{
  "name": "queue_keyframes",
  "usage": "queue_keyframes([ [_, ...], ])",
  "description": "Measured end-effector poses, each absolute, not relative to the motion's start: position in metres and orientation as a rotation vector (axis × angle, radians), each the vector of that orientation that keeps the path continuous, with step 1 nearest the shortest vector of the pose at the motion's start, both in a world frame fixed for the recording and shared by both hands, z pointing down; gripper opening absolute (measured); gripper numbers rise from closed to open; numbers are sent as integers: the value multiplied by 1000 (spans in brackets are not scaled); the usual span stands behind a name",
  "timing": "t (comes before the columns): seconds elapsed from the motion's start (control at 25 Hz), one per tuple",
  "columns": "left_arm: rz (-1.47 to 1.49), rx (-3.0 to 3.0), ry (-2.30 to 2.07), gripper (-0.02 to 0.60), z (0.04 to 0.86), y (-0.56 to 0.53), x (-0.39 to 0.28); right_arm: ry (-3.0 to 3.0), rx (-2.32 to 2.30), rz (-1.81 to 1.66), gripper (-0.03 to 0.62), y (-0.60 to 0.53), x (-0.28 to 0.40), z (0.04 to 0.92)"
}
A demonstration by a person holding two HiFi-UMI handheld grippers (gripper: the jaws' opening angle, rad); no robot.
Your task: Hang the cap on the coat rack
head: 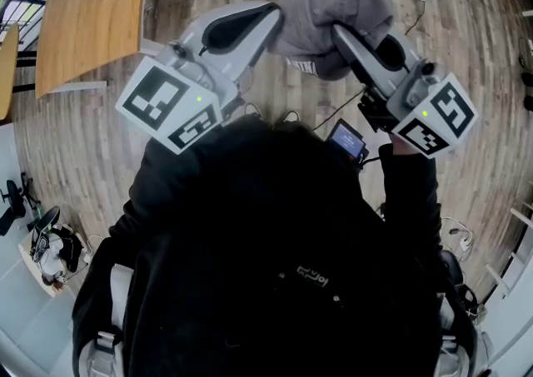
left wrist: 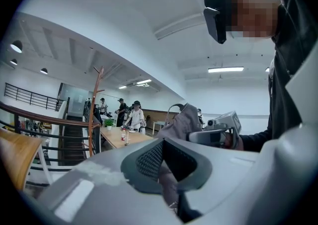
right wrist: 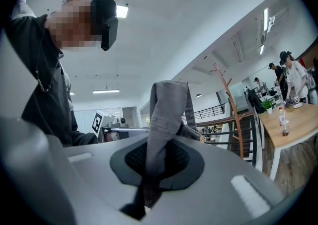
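the right gripper [right wrist: 155, 164] is clenched on a fold of the grey cap [right wrist: 168, 110], which rises straight out from between its jaws. the left gripper [left wrist: 166, 164] pinches the cap's other side, so it is held between the two. the wooden coat rack [right wrist: 229, 106] stands well apart beyond.

cap [head: 333, 9] — grey cloth, matt | coat rack [right wrist: 232, 114] — reddish wood, smooth | floor [head: 483, 59] — wood planks, matt

Cap [head: 333, 11] grey; coat rack [right wrist: 234, 112] reddish-brown (wood tone).
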State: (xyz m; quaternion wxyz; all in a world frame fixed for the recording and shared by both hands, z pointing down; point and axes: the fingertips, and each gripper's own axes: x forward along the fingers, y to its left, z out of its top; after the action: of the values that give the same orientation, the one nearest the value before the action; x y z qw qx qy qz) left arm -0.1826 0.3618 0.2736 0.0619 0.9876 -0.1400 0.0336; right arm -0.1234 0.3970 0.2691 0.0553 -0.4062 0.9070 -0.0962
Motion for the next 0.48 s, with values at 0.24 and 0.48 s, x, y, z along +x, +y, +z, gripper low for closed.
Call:
queue_keyframes([
  [0.24,108,3005,-383,3,273,347,-161,2714,-1270,-302,29,387,-98,269],
  [0.48,94,3012,-342,3,282,324,-136,2688,-1293,-285,31,368,-80,274],
])
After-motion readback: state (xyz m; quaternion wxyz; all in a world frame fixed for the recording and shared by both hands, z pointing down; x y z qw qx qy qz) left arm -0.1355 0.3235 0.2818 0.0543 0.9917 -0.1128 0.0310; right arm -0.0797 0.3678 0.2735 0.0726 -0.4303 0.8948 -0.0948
